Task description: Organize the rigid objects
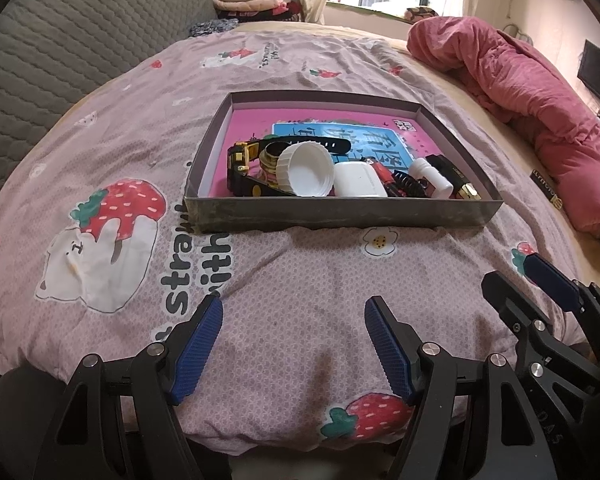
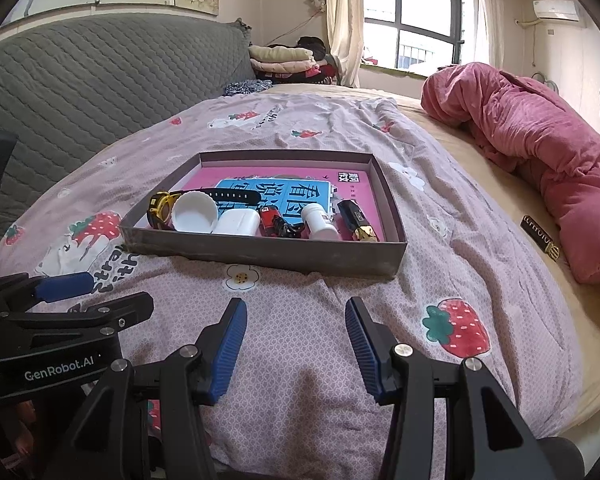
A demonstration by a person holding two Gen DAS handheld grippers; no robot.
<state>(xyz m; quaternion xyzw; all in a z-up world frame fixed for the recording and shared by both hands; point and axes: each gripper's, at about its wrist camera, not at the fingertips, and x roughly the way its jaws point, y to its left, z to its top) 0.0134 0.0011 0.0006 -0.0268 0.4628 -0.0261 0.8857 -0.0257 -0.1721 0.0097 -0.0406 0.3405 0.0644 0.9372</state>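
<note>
Two grippers: left gripper and right gripper, fingers spread, holding nothing.
Box: on bed, contains cap, watch.

The left black two-finger gripper with blue ribbed pads hangs low with its jaws spread wide and nothing between them. The matching right black gripper, at its 3 o'clock, is likewise spread wide and holds nothing.
</note>
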